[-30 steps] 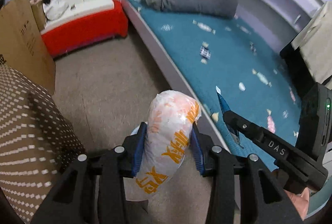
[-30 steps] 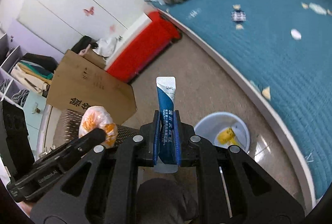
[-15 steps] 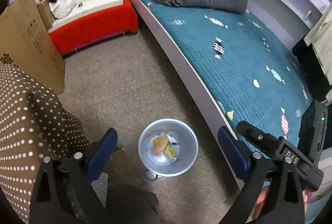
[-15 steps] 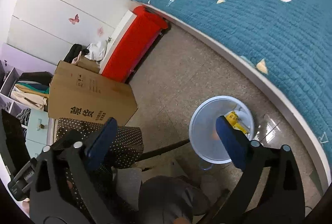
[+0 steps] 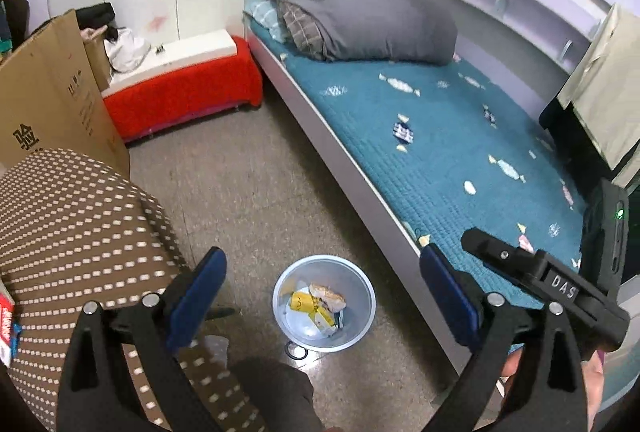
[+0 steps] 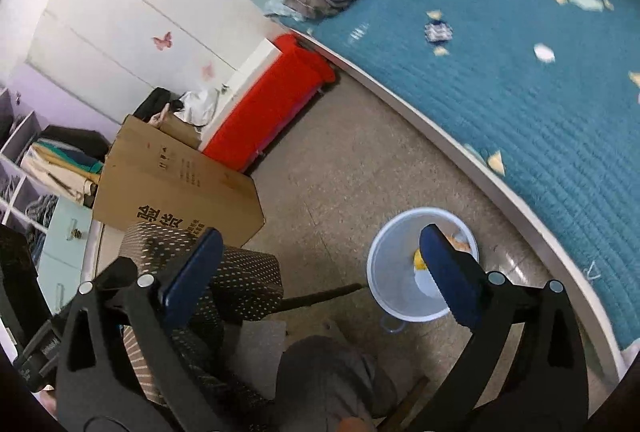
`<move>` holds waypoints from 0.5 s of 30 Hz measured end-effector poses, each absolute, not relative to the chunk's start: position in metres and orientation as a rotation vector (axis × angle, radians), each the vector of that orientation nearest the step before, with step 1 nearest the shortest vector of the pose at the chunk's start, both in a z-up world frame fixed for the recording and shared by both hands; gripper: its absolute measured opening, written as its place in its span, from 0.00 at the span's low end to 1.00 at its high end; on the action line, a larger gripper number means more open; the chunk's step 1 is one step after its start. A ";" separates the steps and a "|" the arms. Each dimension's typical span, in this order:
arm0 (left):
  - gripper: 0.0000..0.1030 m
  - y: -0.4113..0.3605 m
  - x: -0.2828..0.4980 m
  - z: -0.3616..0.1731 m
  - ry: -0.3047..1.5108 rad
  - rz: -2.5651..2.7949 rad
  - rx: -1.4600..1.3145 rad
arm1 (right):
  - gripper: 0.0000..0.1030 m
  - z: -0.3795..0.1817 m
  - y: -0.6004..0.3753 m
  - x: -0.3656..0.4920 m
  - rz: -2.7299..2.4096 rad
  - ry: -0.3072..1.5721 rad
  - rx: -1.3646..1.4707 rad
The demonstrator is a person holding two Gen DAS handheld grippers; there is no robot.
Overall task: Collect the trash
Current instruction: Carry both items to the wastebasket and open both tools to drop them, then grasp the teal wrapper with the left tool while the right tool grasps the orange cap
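Note:
A pale blue bin (image 5: 362, 328) stands on the floor beside the bed. In it lie an orange-and-white bag (image 5: 329, 294) and a yellow wrapper (image 5: 303, 302). My left gripper (image 5: 322, 252) hovers above the bin, open, with nothing between its blue pads (image 5: 200, 290). The right gripper's black body (image 5: 540, 278) shows at the right of the left wrist view. In the right wrist view my right gripper (image 6: 320, 232) is open and empty too. Its right pad (image 6: 444, 272) overlaps the bin (image 6: 378, 272), where yellow trash (image 6: 418, 259) shows.
A bed with a teal quilt (image 5: 440, 152) and grey bedding (image 5: 372, 20) runs along the right. A brown dotted chair seat (image 5: 72, 224), a cardboard box (image 5: 52, 84) and a red bench (image 5: 180, 100) are on the left. A grey-clad knee (image 6: 328, 380) is below.
Both grippers opened from shut. The orange-and-white bag left the left jaws and the blue sachet left the right jaws; the bag now lies in the bin. Both grippers rose.

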State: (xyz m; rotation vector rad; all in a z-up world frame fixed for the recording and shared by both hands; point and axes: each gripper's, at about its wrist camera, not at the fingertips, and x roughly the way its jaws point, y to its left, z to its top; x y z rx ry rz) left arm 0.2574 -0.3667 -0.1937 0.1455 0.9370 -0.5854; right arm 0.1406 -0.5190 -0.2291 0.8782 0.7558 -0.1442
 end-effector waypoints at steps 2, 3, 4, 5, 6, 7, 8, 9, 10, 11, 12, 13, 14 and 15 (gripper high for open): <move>0.92 -0.354 0.252 -0.181 0.900 -0.583 0.139 | 0.94 -0.210 -0.508 0.141 -0.133 0.734 0.845; 0.92 -0.347 0.249 -0.176 0.882 -0.579 0.138 | 0.94 -0.203 -0.504 0.141 -0.130 0.727 0.833; 0.92 -0.341 0.247 -0.171 0.869 -0.574 0.136 | 0.94 -0.194 -0.499 0.142 -0.125 0.716 0.815; 0.93 -0.336 0.246 -0.167 0.860 -0.572 0.133 | 0.94 -0.186 -0.493 0.142 -0.118 0.707 0.801; 0.93 -0.329 0.245 -0.163 0.851 -0.570 0.130 | 0.94 -0.180 -0.488 0.143 -0.113 0.701 0.791; 0.93 -0.322 0.243 -0.158 0.840 -0.567 0.125 | 0.94 -0.172 -0.480 0.144 -0.106 0.694 0.772; 0.93 -0.314 0.242 -0.153 0.828 -0.562 0.121 | 0.94 -0.167 -0.474 0.146 -0.100 0.690 0.758; 0.93 -0.307 0.241 -0.149 0.817 -0.557 0.118 | 0.94 -0.160 -0.467 0.148 -0.090 0.687 0.741; 0.93 -0.301 0.239 -0.146 0.809 -0.553 0.115 | 0.94 -0.156 -0.462 0.149 -0.083 0.685 0.732; 0.93 -0.294 0.238 -0.142 0.798 -0.550 0.112 | 0.94 -0.151 -0.455 0.151 -0.073 0.682 0.721; 0.93 -0.288 0.237 -0.139 0.788 -0.547 0.111 | 0.94 -0.148 -0.451 0.152 -0.068 0.680 0.714; 0.93 -0.281 0.235 -0.135 0.778 -0.543 0.110 | 0.94 -0.142 -0.444 0.153 -0.058 0.677 0.702; 0.93 -0.273 0.234 -0.132 0.767 -0.539 0.110 | 0.94 -0.139 -0.439 0.155 -0.050 0.676 0.693; 0.93 -0.266 0.232 -0.128 0.756 -0.535 0.110 | 0.94 -0.136 -0.434 0.156 -0.042 0.675 0.683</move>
